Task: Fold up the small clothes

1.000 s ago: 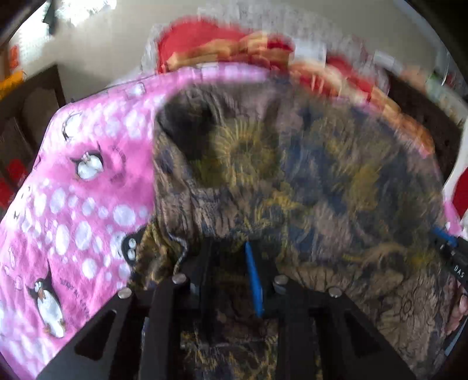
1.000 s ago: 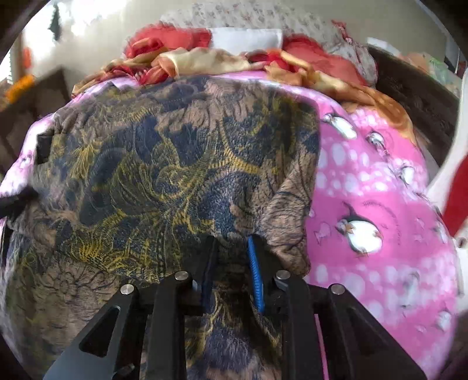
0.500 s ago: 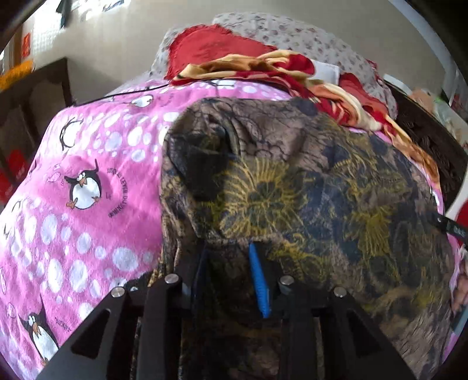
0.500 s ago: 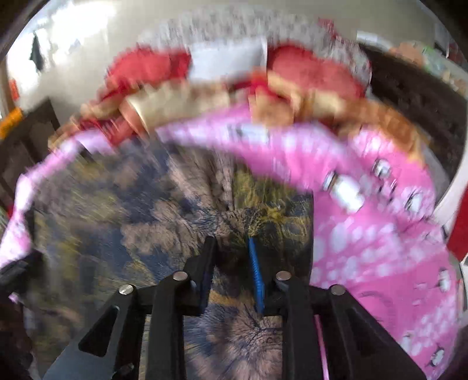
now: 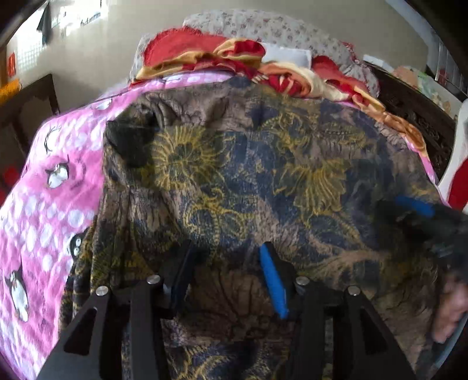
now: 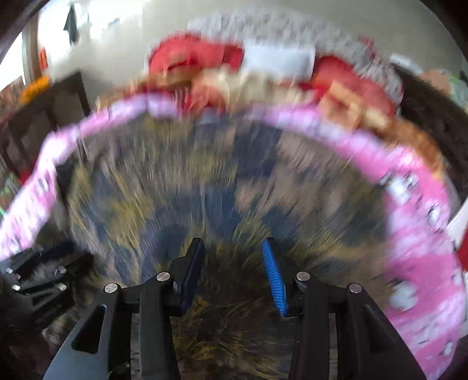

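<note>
A brown, blue and yellow floral garment (image 5: 263,175) lies spread over a pink penguin blanket (image 5: 49,204). Low over its near edge is my left gripper (image 5: 226,252). Its jaws are opening, and the cloth lies loose under the gap with neither pad pressing on it. My right gripper (image 6: 231,248) hovers over the same garment (image 6: 219,181) in a heavily blurred view. Its jaws are opening too, with nothing pinched between them. The right gripper (image 5: 415,210) shows as a blur at the garment's right side in the left wrist view. The left gripper (image 6: 38,280) sits at the lower left of the right wrist view.
A heap of red and yellow cloths (image 5: 234,58) and a flowered pillow (image 5: 263,26) lie at the far end of the bed. Dark wooden furniture stands at the left (image 5: 26,102) and right (image 5: 415,111). A hand (image 5: 450,307) shows at the lower right.
Both grippers went from nearly shut on the garment's edge to wide apart, letting the cloth go. The folded garment now lies flatter, and the right wrist view is blurred by motion.
</note>
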The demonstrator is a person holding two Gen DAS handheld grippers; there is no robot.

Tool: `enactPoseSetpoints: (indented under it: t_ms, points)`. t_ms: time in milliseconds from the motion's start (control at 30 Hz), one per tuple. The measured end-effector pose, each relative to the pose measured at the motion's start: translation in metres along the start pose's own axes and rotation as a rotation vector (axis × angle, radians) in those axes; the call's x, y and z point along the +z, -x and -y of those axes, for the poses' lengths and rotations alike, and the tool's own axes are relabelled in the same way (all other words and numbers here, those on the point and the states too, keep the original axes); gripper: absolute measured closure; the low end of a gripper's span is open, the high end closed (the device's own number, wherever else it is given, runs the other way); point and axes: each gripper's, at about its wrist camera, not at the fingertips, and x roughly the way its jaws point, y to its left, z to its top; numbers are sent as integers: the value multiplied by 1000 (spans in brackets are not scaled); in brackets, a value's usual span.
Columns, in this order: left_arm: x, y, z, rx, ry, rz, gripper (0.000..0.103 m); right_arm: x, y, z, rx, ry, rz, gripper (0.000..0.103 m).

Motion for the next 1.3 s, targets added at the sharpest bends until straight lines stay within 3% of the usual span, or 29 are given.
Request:
enactPoseSetpoints:
  t_ms: [67, 233, 333, 400, 433, 467, 500, 600, 700, 767, 833, 900, 1000, 1067, 1100, 1167, 1200, 1300]
  points:
    - [2, -2, 0, -1, 10, -4, 54, -13, -8, 4, 15, 0, 83, 78]
    - [7, 0, 9, 35, -26, -12, 53, -9, 0, -1, -3, 20, 58, 78]
    - [-1, 25, 7, -2, 21, 5, 52, -6, 32, 3, 25, -63, 44, 84]
    - [-11, 24, 13, 13, -27, 2, 37, -16, 55, 0, 30, -66, 88, 84]
    - [-18, 12, 17, 40, -65, -29, 36, -23, 55, -2, 15, -67, 76, 83]
    - [-20, 10, 17, 38, -72, -7, 34, -31, 47, -3, 6, -69, 36, 81]
    - [-17, 9, 17, 34, -68, -16, 33, -40, 28, -2, 4, -69, -40, 80]
    - [-11, 3, 15, 22, -81, -55, 29, -54, 21, 2, 37, -68, 41, 78]
    - [-8, 13, 6, 4, -94, -97, 29, -48, 27, -2, 29, -39, -19, 78]
    - [-11, 30, 0, 44, -87, -111, 29, -43, 42, -1, 26, -30, -59, 78]
    - [-22, 58, -4, 93, -113, -103, 29, -49, 78, -1, 45, -28, -34, 78]
    - [-32, 75, -8, 106, -125, -117, 29, -65, 106, -3, 49, 3, -23, 78]
    - [-61, 95, -15, 109, -138, -162, 29, -106, 137, 0, 67, 11, -97, 78]
    - [-87, 94, -18, 74, -133, -233, 27, -136, 148, 2, 105, 1, -122, 78]
    - [-100, 86, -17, 58, -140, -275, 24, -154, 147, 2, 98, 9, -142, 77]
    - [-108, 86, -19, 82, -156, -206, 10, -184, 126, 7, 113, -13, -214, 74]
    - [-108, 85, -21, 77, -141, -211, 9, -192, 136, 9, 124, -27, -100, 73]
    - [-101, 98, -39, 3, -65, -242, 17, -193, 138, 5, 109, -18, -98, 72]
